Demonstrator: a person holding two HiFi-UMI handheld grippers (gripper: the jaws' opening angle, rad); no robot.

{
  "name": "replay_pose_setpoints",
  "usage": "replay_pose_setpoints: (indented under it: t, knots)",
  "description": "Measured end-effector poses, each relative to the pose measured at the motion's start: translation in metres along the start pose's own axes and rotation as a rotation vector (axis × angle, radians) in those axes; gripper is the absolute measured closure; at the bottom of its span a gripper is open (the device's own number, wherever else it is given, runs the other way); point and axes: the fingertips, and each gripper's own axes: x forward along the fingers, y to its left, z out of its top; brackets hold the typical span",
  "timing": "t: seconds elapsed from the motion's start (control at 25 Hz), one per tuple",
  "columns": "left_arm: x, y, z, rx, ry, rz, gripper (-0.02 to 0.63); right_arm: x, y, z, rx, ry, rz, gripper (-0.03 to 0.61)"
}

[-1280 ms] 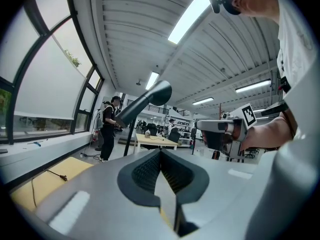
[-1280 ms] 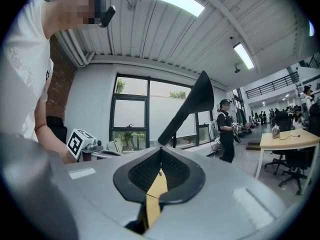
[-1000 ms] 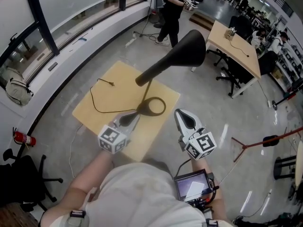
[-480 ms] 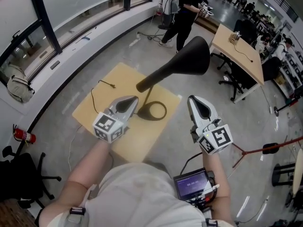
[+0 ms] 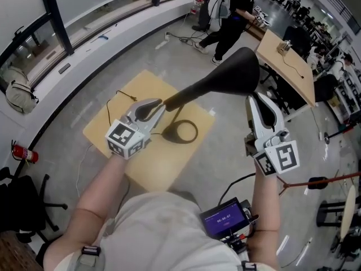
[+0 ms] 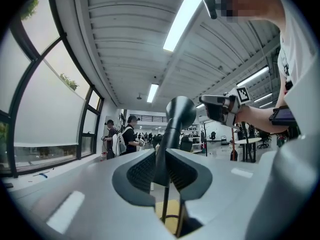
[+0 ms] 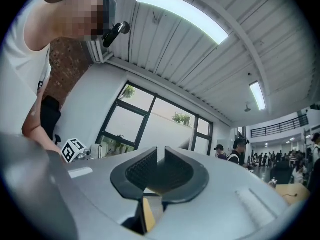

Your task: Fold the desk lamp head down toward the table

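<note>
The wooden bench [image 5: 110, 133] stands cornerwise on a grey floor, and a second desk [image 5: 289, 66] stands well apart behind its right corner. On the bench is the black desk lamp [image 5: 225, 79], which is the biggest thing it carries. The lamp's ring base [image 5: 196, 132] lies flat near the right corner of the bench. From the base a thin stem goes up to the lamp arm [image 5: 186, 95], and the arm slopes upward and out over the right edges. The wide cone-shaped lamp head [image 5: 241, 69] is at the high end, raised well above the bench and beyond its right corner.

The left gripper [image 5: 159, 103] is over the middle of the bench. In the left gripper view its jaws [image 6: 161, 156] are clamped on the low end of the lamp arm [image 6: 168, 136], and the lamp head [image 6: 181, 112] rises beyond them. The right gripper [image 5: 254, 98] is off the bench, just beside the lamp head on its near side. Its jaws [image 7: 161, 156] stand only a narrow slit apart, with nothing between them.

A thin black cable lies toward the left corner of the bench, and its free end [image 5: 133, 99] is near the far-left edge
</note>
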Motion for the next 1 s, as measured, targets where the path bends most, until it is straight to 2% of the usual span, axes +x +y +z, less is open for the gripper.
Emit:
replay_pose_setpoints:
  t: [0.2,0.36,0.44,0.6,0.72,0.84,1.0]
  knots:
    - [0.009,0.001,-0.006,-0.005,0.011,-0.036,0.496,0.006,-0.024,0.020,-0.022,-0.060,-0.082,0.508]
    - [0.016,0.000,-0.012,0.003,0.011,-0.079,0.455,0.016,-0.027,0.020,-0.024,-0.053,-0.086,0.419]
    - [0.022,-0.001,-0.015,0.009,0.021,-0.100,0.430,0.021,-0.028,0.018,-0.016,-0.051,-0.074,0.399]
    - [0.032,-0.005,-0.024,0.018,0.044,-0.131,0.388,0.030,-0.028,0.015,-0.003,-0.037,-0.051,0.394]
    - [0.039,-0.007,-0.032,0.024,0.067,-0.160,0.373,0.032,-0.031,0.016,-0.015,-0.032,-0.064,0.410]
    - [0.044,-0.008,-0.037,0.027,0.078,-0.175,0.373,0.032,-0.037,0.016,-0.014,-0.027,-0.088,0.446]
    - [0.046,-0.006,-0.045,0.026,0.087,-0.185,0.373,0.034,-0.041,0.010,0.006,-0.008,-0.103,0.446]
